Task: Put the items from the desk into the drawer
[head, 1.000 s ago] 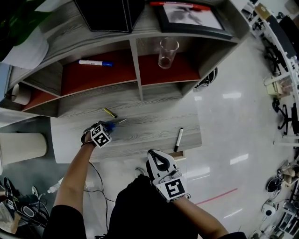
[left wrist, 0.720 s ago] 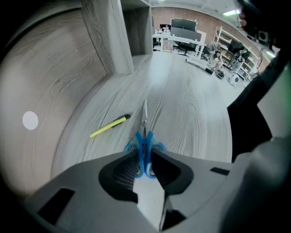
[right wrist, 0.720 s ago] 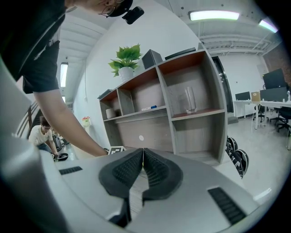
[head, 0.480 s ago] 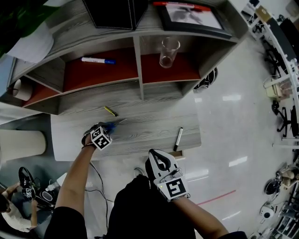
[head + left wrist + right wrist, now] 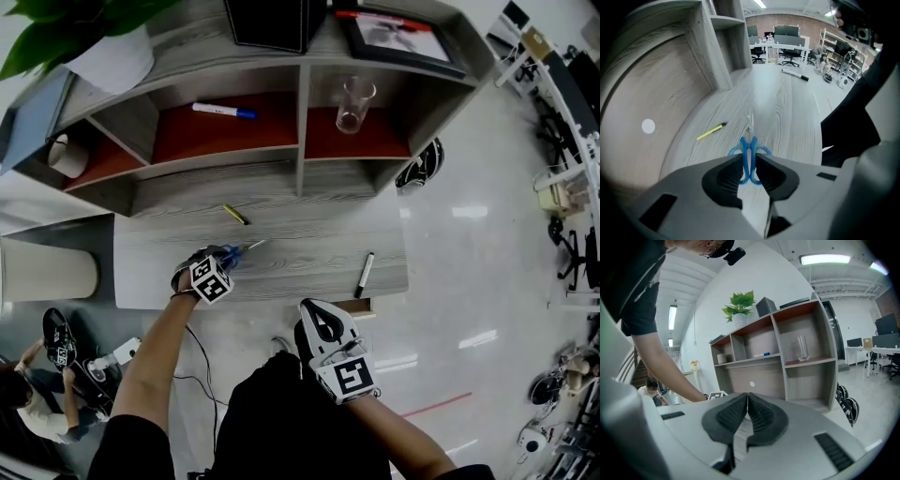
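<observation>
Nearest, before the edge of the bench [image 5: 309,246]: right claw [image 5: 315,309] pinched together, empty. Farther left, over the bench: left claw [image 5: 749,160] clamped on blue scissors [image 5: 750,141] by the handles. Beyond, on the bench: black marker [image 5: 364,275] at right, yellow pen [image 5: 235,215] farther.

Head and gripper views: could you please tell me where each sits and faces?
Head view: on the head, steeply down at the desk; left forearm, right forearm show.
Left gripper view: on left gripper, down along jaws gripping scissors; torso at right.
Right gripper view: on right gripper, nearly level toward shelf unit; shut jaws, left forearm.
Shared: yellow pen, head and left gripper views.
</observation>
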Demonstrator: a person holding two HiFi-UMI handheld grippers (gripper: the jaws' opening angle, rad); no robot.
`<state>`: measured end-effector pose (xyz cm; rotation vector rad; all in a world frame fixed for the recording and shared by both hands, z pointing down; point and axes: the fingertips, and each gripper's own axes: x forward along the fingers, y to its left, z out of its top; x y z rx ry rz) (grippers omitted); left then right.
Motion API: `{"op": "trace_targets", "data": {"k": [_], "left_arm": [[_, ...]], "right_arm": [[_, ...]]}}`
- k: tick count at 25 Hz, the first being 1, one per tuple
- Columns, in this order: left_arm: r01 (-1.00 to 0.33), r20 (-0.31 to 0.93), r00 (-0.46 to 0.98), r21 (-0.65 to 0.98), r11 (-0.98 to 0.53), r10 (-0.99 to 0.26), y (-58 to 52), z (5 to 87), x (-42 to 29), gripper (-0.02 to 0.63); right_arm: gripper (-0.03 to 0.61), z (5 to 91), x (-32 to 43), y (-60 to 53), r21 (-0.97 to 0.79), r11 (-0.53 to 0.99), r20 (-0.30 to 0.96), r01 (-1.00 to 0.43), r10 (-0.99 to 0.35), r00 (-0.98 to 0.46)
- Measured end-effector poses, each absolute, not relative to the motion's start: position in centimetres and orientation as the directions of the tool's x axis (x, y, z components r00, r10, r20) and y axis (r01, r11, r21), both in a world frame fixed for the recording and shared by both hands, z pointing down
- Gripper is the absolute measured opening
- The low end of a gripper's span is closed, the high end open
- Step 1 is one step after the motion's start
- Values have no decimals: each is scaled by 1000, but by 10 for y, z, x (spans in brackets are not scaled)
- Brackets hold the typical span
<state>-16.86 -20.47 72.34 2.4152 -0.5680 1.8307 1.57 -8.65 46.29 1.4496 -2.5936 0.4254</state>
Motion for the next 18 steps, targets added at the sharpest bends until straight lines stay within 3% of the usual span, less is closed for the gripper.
{"op": "trace_targets", "data": {"k": [18], "left_arm": [[-225,913,307,-206,-952,-270,-100,688,-138,95]], "right_arm": [[20,447,18,-5,-160,428,216,-889,-864,-455]]}}
